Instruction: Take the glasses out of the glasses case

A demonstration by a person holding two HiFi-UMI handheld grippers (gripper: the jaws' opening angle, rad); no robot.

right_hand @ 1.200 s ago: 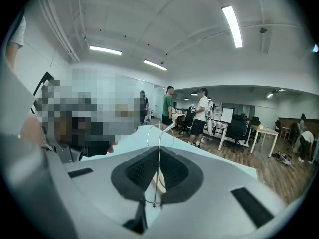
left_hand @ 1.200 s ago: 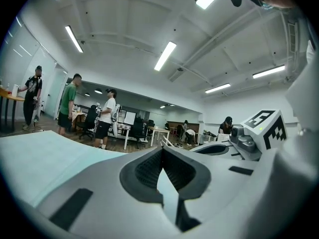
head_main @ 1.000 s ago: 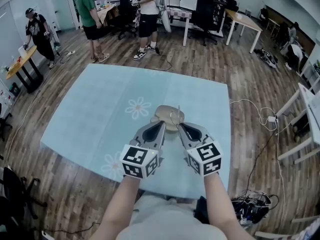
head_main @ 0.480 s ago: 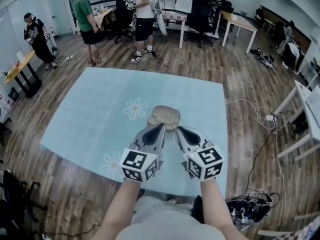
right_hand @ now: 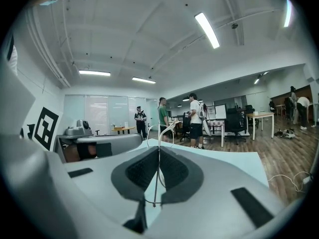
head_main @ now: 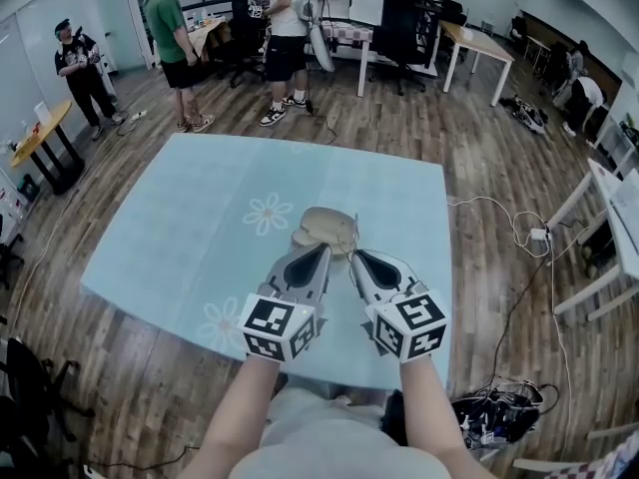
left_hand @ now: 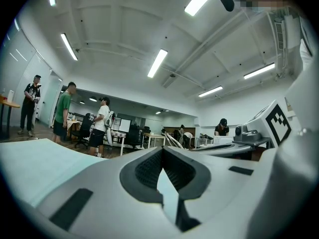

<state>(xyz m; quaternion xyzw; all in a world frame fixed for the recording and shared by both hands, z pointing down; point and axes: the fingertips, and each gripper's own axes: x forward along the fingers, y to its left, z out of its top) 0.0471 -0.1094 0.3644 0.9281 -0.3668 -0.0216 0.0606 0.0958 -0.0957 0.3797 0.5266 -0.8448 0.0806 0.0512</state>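
**Task item.** The thin wire-framed glasses [right_hand: 157,175] are held in the right claw [head_main: 354,255], just below the beige oval glasses case [head_main: 321,226] at mid-frame of the head view. In the right gripper view a fine metal wire is seen clamped between the pads, with a pale curved tip rising above them. Whether the lenses are clear of the case cannot be told.

**Claws.** The right claw is closed tight on that wire. The left claw [head_main: 322,251] is closed as well, its pads meeting at the tips with nothing between them.

**Handling.** The glasses are judged light, springy and easily bent — the wire is slender and smooth, so twisting under a one-point grip is the risk. A hold on the sturdier front or hinge would be preferred. The case is judged light and liable to slide unless it is pinned.

**Surroundings.** A pale blue flower-printed surface [head_main: 200,218] carries the case alone. Standing people [head_main: 170,28] at upper left and floor cables [head_main: 519,233] at the right are well apart; nothing obstructs.
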